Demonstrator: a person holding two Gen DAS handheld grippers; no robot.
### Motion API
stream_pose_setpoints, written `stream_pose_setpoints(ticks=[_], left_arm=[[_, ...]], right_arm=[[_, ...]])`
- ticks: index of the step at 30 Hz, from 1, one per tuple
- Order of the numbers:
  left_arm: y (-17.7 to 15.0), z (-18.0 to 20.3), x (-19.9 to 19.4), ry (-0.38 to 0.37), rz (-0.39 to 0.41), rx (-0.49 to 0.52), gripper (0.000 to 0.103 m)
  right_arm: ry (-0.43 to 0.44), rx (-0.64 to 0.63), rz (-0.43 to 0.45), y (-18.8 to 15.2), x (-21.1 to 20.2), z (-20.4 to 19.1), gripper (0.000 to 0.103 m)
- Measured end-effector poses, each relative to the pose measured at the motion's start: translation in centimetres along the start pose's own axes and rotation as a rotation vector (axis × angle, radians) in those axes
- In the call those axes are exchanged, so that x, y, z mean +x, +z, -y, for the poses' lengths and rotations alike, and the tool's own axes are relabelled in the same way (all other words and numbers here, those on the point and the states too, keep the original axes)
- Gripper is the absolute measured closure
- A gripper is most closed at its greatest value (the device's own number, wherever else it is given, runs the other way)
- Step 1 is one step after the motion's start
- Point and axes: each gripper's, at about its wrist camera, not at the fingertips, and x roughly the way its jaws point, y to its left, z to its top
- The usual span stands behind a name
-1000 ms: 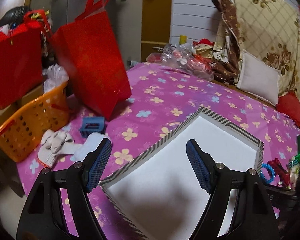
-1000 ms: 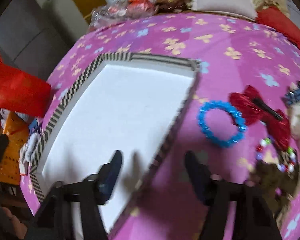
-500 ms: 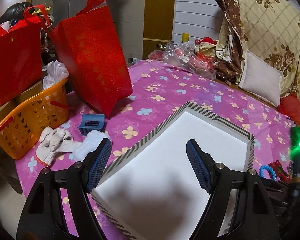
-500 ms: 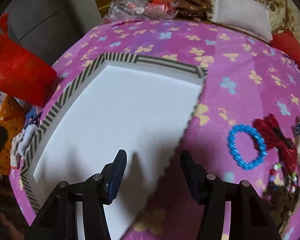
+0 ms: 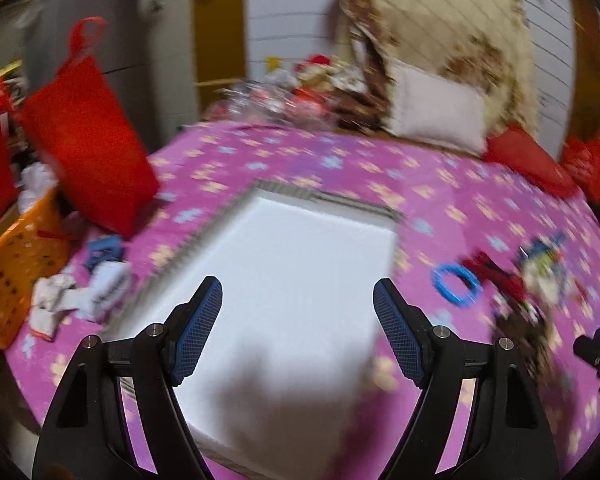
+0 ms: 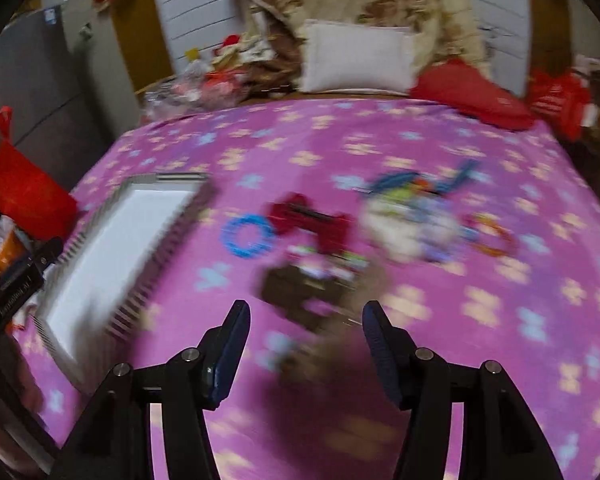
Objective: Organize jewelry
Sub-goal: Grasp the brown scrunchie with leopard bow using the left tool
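At the centre of the right wrist view, above the right gripper [image 6: 303, 334], the jewelry lay in a loose cluster on the purple floral bedspread [image 6: 440, 140]: a blue bead bracelet [image 6: 247, 236] at centre left, a red bow clip [image 6: 312, 222] touching it on the right, a dark brown piece [image 6: 300, 288] just above the gripper, and a blurred multicoloured heap [image 6: 416, 220] further right. The right gripper was released, its jaws having just been opening, with nothing between them; the brown piece sat nearest, slightly above the gap. The striped tray [image 6: 162, 240] with its white foam lining stood at left of that view, well apart from the cluster. In the left wrist view the left gripper [image 5: 298, 314] was likewise released and empty, hovering over the white lining of the tray [image 5: 220, 222], the bracelet [image 5: 456, 284] lying at right beside the tray's edge. Judgement: the step in hand was an approach to a first piece. Heavy blur made fine detail unreadable. To do it well, the right gripper should settle before closing, single out one piece, preferably the bracelet lying clear at the cluster's edge, and avoid dragging neighbours.
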Motion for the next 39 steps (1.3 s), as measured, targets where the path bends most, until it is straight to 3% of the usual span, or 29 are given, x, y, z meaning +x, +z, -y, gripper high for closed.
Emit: stream_pose_setpoints(ticks=[2,7,15,22,26,29,30,36,39], left_arm=[[-0.6,1.7,0.0,-0.019,-0.023,0.031,0.025],[-2.0,6.6,-0.2,-0.123,-0.118,0.088,0.025],[-4.3,13.5,1.0,-0.308,-0.26,0.176,0.025],[-4.9,18.7,3.2,-0.382,-0.323,0.225,0.026],[-5.4,20.6,4.4,-0.383,-0.348,0.262,0.041],[-5.9,21.6,5.1,-0.346,-0.369,0.293,0.087],[-5.8,21.5,4.9,-0.341,-0.365,0.29,0.096],[-5.0,16.9,2.8,-0.418,-0.412,0.209,0.097],[-5.1,13.9,1.6,-0.417,-0.396,0.196,0.097]], right_arm=[[-0.03,0.018,-0.004,-1.0,-0.6,2.3,0.03],[-0.053,0.079,-0.003,-2.7,-1.2,7.7,0.03],[-0.031,0.13,0.01,-2.6,1.0,11.1,0.03],[-0.004,0.184,0.009,-2.2,2.7,13.4,0.03],[0.011,0.226,0.003,-2.5,3.3,14.6,0.03],[0.022,0.239,-0.009,-2.8,3.8,14.9,0.03],[0.027,0.24,-0.014,-2.9,4.0,14.9,0.03],[0.051,0.221,-0.03,-3.2,4.1,13.9,0.03],[0.07,0.21,-0.04,-3.0,4.1,12.9,0.03]])
